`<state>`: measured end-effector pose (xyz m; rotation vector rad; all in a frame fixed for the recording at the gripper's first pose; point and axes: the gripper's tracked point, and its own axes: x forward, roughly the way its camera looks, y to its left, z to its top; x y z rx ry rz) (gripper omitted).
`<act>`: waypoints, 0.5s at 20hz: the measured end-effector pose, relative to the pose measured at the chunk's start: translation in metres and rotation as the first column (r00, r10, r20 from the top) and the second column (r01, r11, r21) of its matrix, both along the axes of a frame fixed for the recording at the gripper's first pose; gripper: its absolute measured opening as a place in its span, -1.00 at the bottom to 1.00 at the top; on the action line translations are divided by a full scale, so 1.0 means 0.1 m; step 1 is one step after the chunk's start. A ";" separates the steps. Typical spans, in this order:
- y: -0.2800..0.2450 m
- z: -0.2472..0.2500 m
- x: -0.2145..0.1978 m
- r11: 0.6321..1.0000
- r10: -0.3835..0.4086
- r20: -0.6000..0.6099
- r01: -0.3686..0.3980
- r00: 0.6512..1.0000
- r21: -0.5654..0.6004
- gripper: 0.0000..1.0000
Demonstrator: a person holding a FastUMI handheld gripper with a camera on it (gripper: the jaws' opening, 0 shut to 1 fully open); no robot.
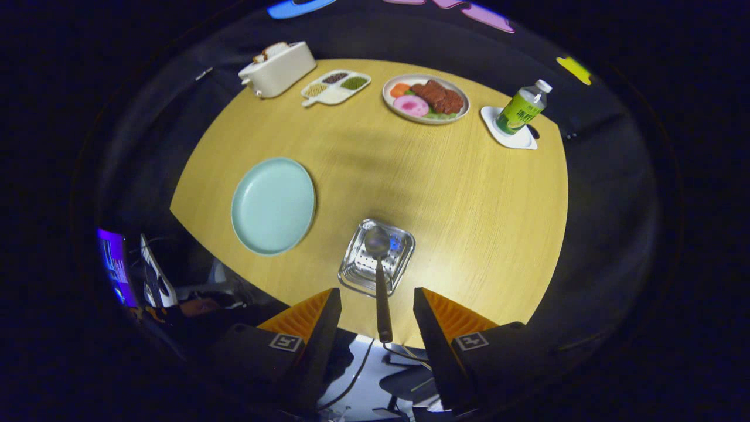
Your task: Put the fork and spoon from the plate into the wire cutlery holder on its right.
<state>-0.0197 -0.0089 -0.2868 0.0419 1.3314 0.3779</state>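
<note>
The spoon stands in the wire cutlery holder, bowl end down inside the basket and handle rising toward me, its near tip hanging in the gap between my fingers. My gripper is spread wide and grasps nothing; neither finger touches the handle, which I take to mean the spoon is resting on its own against the holder's wall, so the wide gap lets me clear it without knocking it. The holder sits on the near part of the table, just ahead of my fingers, and I am looking down into it from above, a sensible height for dropping long things in upright. To its left lies the pale green plate, bare on top. I cannot make out a fork, neither on the plate nor clearly inside the basket, so I cannot say whether that half is done. Along the far side stand a white box, a divided tray, a dish of food and a bottle on a coaster, all well apart from my work.
</note>
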 end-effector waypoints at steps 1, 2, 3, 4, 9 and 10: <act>-0.02 0.11 0.05 0.999 -0.038 0.077 0.037 0.996 0.008 0.65; -0.05 0.21 0.09 0.998 -0.068 0.155 0.067 0.986 0.010 0.76; -0.07 0.30 0.13 0.995 -0.095 0.229 0.096 0.969 0.008 0.78; -0.10 0.40 0.17 0.992 -0.123 0.301 0.127 0.946 0.005 0.84; -0.08 1.03 0.33 0.973 -0.221 0.593 0.221 0.775 0.074 0.95; -0.07 1.15 0.35 0.970 -0.228 0.640 0.229 0.734 0.084 0.95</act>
